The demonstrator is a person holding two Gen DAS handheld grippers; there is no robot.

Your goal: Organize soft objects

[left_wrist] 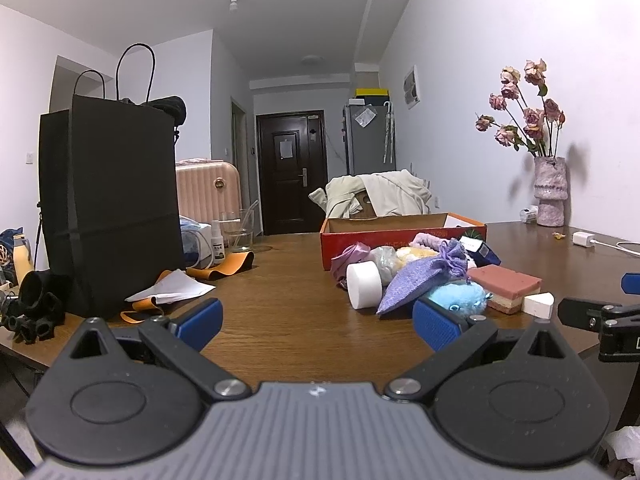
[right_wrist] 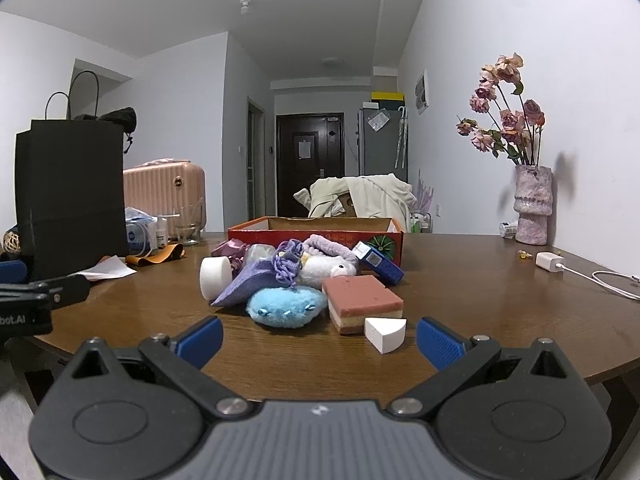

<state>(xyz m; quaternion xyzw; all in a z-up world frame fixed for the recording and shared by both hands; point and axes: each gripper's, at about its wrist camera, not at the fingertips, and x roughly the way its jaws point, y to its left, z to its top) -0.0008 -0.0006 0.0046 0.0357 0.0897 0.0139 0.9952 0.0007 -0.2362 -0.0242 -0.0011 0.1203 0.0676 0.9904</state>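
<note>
A pile of soft things lies on the brown table (right_wrist: 460,304) before a red cardboard box (right_wrist: 316,234): a blue plush (right_wrist: 286,306), a purple drawstring pouch (right_wrist: 256,278), a white foam cylinder (right_wrist: 215,278), a pink layered sponge (right_wrist: 362,302), a white wedge (right_wrist: 385,332), a white plush (right_wrist: 328,268) and a blue box (right_wrist: 378,262). My right gripper (right_wrist: 319,340) is open and empty, just short of the blue plush and wedge. My left gripper (left_wrist: 318,324) is open and empty, left of the pile; the blue plush (left_wrist: 460,298) sits by its right finger.
A tall black paper bag (left_wrist: 108,204) stands at the table's left with papers (left_wrist: 172,290) and an orange strap (left_wrist: 224,266) beside it. A vase of dried roses (right_wrist: 534,204) and a white charger with cable (right_wrist: 550,262) are at the right. A glass (left_wrist: 239,230) stands behind.
</note>
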